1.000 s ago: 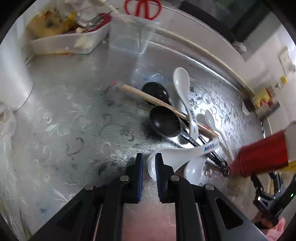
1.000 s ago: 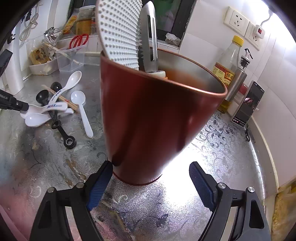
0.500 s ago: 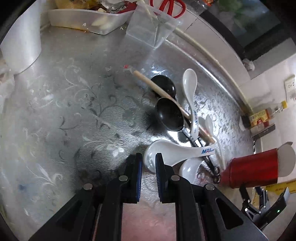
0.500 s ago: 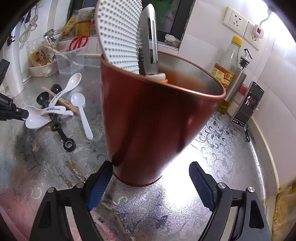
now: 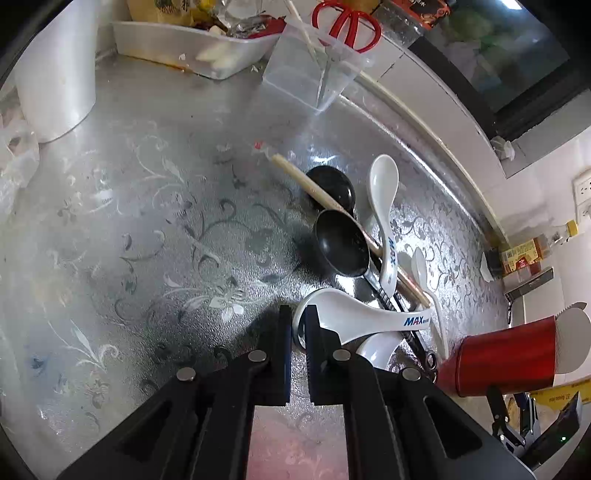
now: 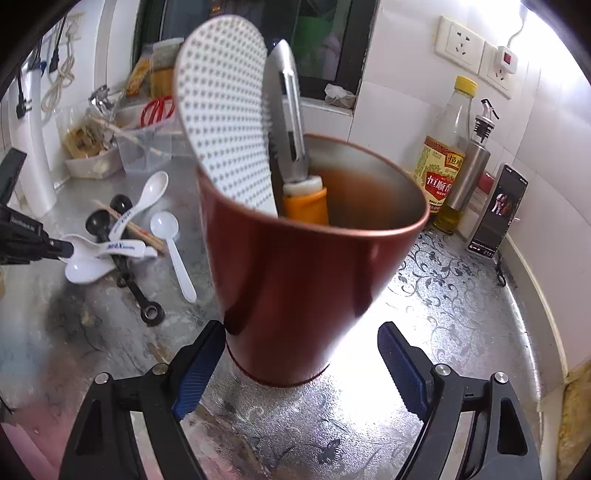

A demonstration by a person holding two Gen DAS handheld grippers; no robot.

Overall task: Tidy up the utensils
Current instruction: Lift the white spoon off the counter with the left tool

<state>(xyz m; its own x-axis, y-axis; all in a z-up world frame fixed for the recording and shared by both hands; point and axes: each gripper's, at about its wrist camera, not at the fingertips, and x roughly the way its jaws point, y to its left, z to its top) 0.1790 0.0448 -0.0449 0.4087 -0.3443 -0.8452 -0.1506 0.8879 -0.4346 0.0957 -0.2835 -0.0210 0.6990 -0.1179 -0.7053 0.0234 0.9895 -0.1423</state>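
My left gripper (image 5: 298, 325) points down at the counter, and its jaws are closing on the bowl rim of a white spoon marked MAX (image 5: 362, 317), which sits between the pads. The right wrist view shows this same left gripper (image 6: 64, 253) pinching that spoon (image 6: 118, 248). Beside it lie a second white spoon (image 5: 376, 350), a third (image 5: 386, 206), a small plastic spoon (image 6: 173, 240), two black scoops (image 5: 341, 243) and a chopstick (image 5: 321, 192). My right gripper (image 6: 301, 332) is shut on the base of a tilted red cup (image 6: 303, 280). The cup holds a dotted white paddle (image 6: 225, 125) and a metal tool (image 6: 291, 122).
A clear plastic tub (image 5: 314, 74) with red scissors (image 5: 347, 26) and a white tray (image 5: 192, 51) stand at the back wall. A white cylinder (image 5: 55, 85) is at the left. A vinegar bottle (image 6: 443, 162), a steel oil bottle (image 6: 472, 170) and a phone (image 6: 498, 210) stand right of the cup.
The left gripper has rolled a little and its jaws have narrowed onto the MAX spoon's rim. The right gripper and the red cup have stayed put.
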